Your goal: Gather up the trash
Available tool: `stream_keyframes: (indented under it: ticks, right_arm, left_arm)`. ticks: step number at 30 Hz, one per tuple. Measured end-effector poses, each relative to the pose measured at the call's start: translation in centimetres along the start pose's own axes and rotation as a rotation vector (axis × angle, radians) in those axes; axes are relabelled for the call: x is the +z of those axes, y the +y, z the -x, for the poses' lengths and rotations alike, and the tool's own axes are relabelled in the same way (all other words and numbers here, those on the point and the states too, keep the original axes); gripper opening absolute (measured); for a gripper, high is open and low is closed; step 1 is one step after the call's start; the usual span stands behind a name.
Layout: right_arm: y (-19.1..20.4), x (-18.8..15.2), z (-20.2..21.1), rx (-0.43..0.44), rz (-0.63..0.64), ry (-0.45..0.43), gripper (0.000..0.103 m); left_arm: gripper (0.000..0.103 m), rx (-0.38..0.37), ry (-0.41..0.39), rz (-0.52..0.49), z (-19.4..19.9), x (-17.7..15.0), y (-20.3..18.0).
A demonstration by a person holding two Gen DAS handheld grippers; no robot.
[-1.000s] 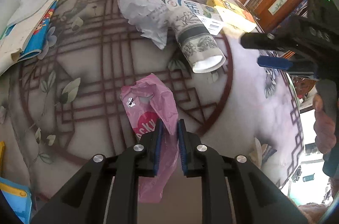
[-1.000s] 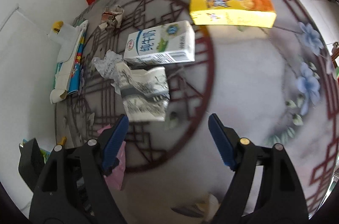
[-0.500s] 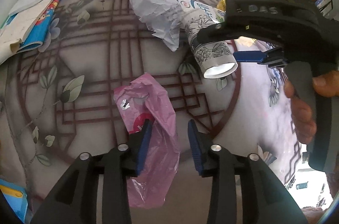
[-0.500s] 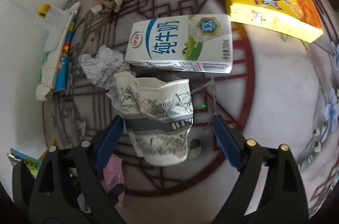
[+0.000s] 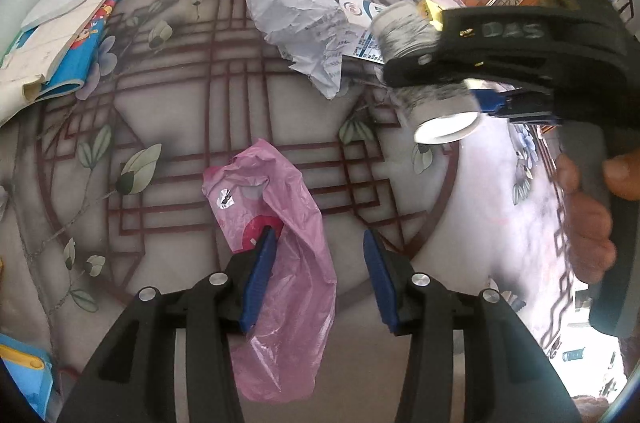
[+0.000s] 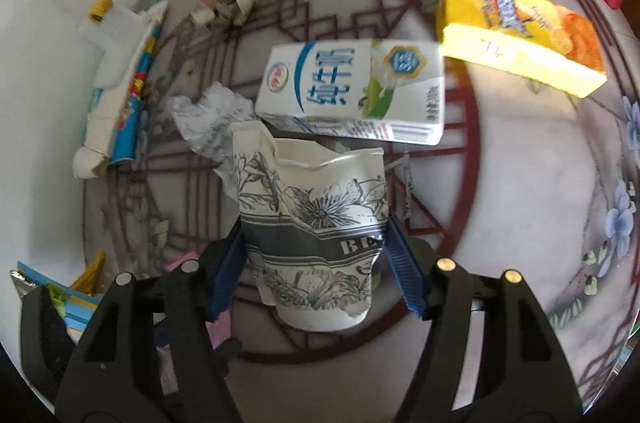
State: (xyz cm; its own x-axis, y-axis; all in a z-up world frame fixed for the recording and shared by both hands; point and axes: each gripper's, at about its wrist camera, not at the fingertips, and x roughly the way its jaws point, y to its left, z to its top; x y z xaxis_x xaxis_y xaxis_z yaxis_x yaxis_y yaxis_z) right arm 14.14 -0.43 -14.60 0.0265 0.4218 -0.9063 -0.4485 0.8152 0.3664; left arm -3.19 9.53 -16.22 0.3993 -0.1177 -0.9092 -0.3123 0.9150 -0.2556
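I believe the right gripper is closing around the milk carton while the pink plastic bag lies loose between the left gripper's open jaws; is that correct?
Not quite. In the right wrist view the right gripper is closing around the crumpled paper cup, not the milk carton, which lies on the table beyond the cup. The rest holds: the pink plastic bag lies loose between the jaws of the left gripper, which are opening.

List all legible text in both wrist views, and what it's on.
"BE", the rest cut off by a crease: grey band of the crushed paper cup.
"DAS": black body of the right gripper, embossed.
"纯牛奶": front of the milk carton; its small print and barcode digits are too small.
Yellow box: logo too blurred.
Pink plastic bag: red print creased, unreadable.
Crumpled paper: print too small.
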Motion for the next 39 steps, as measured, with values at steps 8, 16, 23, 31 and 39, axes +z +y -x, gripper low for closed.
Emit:
stream_keyframes:
  ticks: [8, 16, 23, 31, 39]
  right_arm:
    - [-1.2, -1.0, 3.5, 0.045, -0.032, -0.061, 0.065]
    - [-2.0, -3.3, 5.5, 0.050, -0.029, -0.079, 0.065]
    - [-3.8, -6.3, 6.7, 0.035, -0.067, -0.079, 0.065]
    - [-6.0, -9.2, 7.4, 0.067, -0.212, -0.122, 0.065]
    - [-7.3, -10.2, 7.9, 0.068, -0.270, -0.141, 0.065]
  left_arm:
    - [0.043, 0.001, -0.002, -0.016, -0.1, 0.2, -0.5]
    - [0.044, 0.008, -0.002, -0.010, -0.1, 0.2, -0.7]
    - [0.045, 0.009, -0.002, 0.004, 0.0, 0.0, -0.4]
    - [0.045, 0.015, 0.007, 0.015, -0.3, 0.1, -0.4]
    - [0.021, 0.007, 0.005, 0.002, -0.4, 0.2, -0.8]
